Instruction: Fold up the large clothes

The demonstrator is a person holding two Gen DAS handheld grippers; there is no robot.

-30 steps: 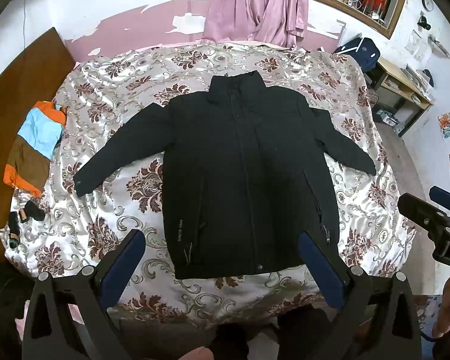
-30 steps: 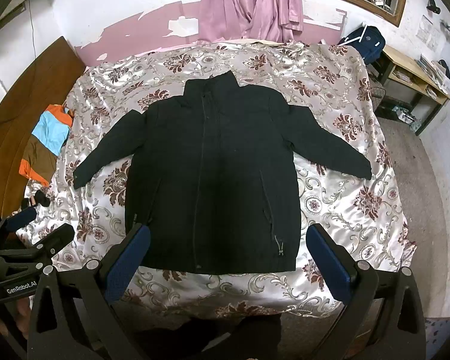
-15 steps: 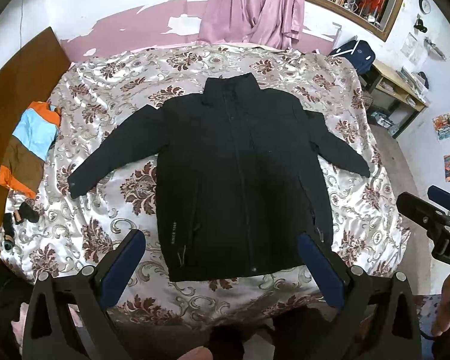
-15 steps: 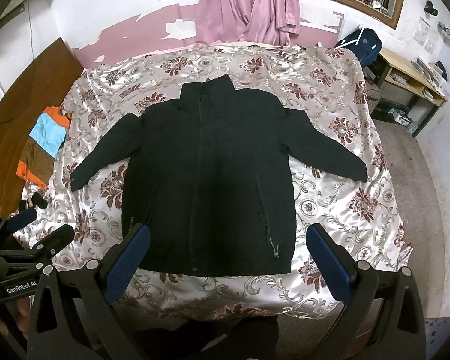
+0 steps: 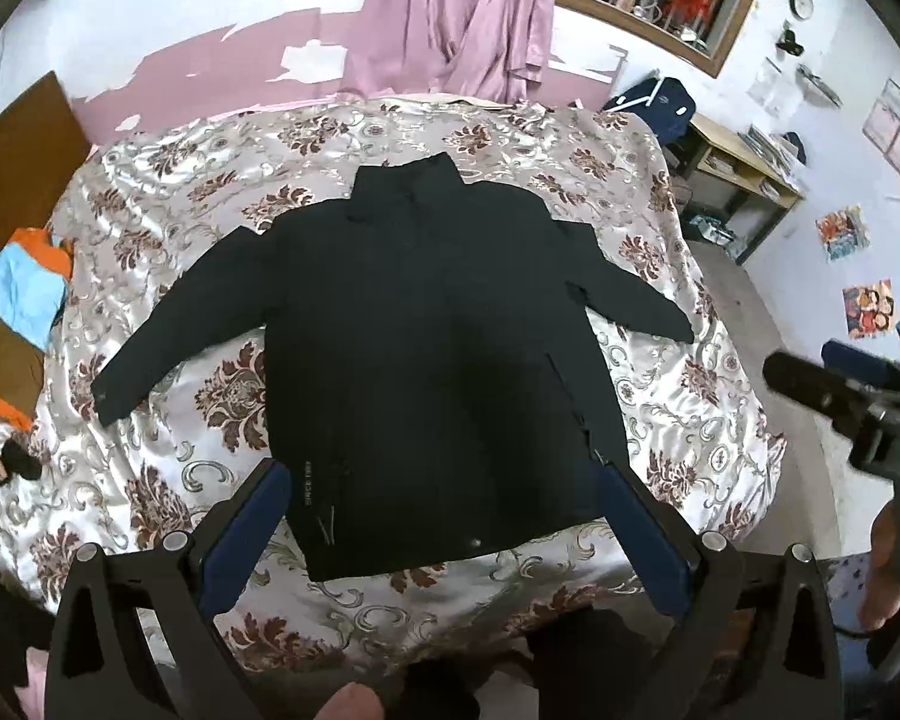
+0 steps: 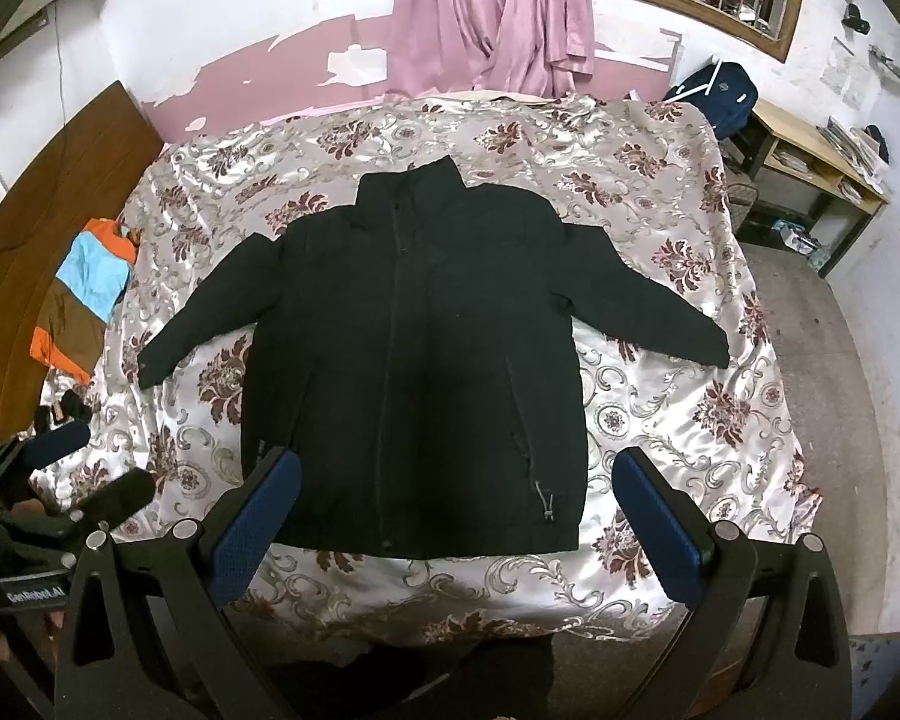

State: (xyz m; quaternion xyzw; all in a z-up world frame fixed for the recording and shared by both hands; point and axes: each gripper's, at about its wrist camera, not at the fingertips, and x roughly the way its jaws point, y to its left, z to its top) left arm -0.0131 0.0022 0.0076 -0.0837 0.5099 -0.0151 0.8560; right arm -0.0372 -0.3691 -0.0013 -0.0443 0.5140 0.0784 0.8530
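Note:
A black zip jacket (image 5: 426, 360) lies flat and face up on the floral bedspread (image 5: 678, 420), collar to the far side, both sleeves spread outward. It also shows in the right wrist view (image 6: 414, 360). My left gripper (image 5: 444, 534) is open and empty, held above the jacket's near hem. My right gripper (image 6: 456, 522) is open and empty, also above the near hem. The right gripper shows at the right edge of the left wrist view (image 5: 852, 402); the left gripper shows at the lower left of the right wrist view (image 6: 60, 480).
A folded orange, blue and brown garment (image 6: 84, 300) lies at the bed's left edge by a wooden headboard (image 6: 24, 228). Pink curtains (image 6: 486, 12) hang behind the bed. A desk (image 6: 810, 156) with a dark backpack (image 6: 714, 90) stands at the right.
Both grippers have drawn back and up a little from the bed, so the jacket sits slightly smaller and lower in view. The jacket has not moved.

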